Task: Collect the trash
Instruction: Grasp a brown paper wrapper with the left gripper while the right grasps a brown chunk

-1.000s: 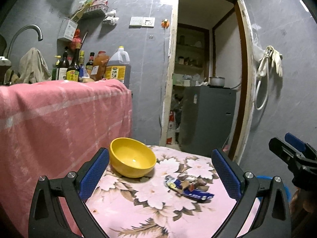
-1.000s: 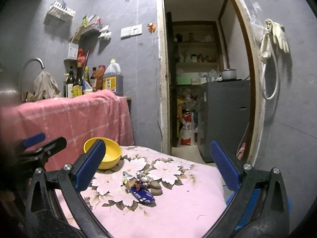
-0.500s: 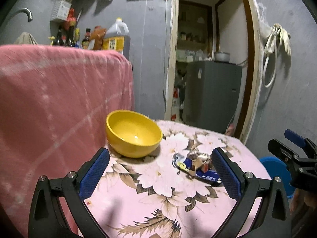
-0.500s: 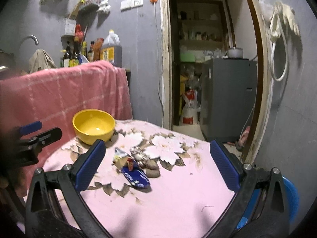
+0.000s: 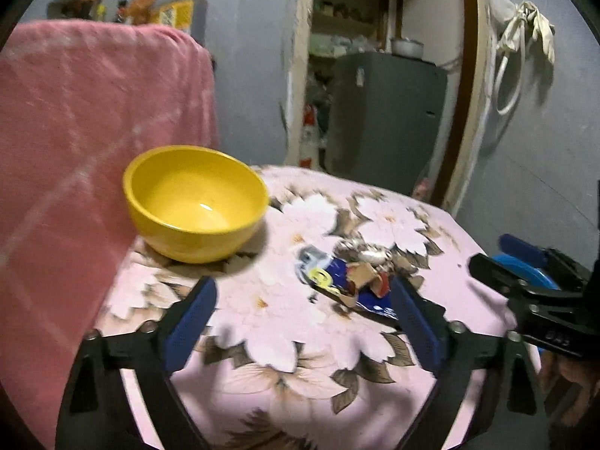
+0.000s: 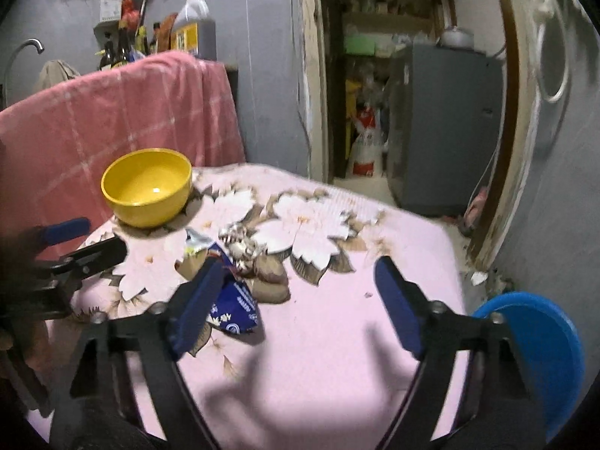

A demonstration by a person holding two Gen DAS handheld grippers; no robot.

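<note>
A small heap of trash (image 5: 348, 275), a blue snack wrapper with crumpled foil and paper scraps, lies on the pink flowered tablecloth (image 5: 285, 337). It also shows in the right wrist view (image 6: 232, 262). A yellow bowl (image 5: 195, 202) stands behind and left of it, also in the right wrist view (image 6: 148, 187). My left gripper (image 5: 303, 322) is open and empty, low over the table, its right finger beside the wrapper. My right gripper (image 6: 296, 300) is open and empty, its left finger in front of the wrapper.
A pink checked cloth (image 5: 86, 120) hangs behind the bowl at left. A blue round bin (image 6: 540, 352) stands past the table's right edge. A doorway with a grey cabinet (image 5: 382, 120) lies beyond. Bottles (image 6: 165, 37) stand on the counter behind.
Both grippers have come down and forward toward the table. The bowl and the trash heap now look larger and closer. Both grippers stay open.
</note>
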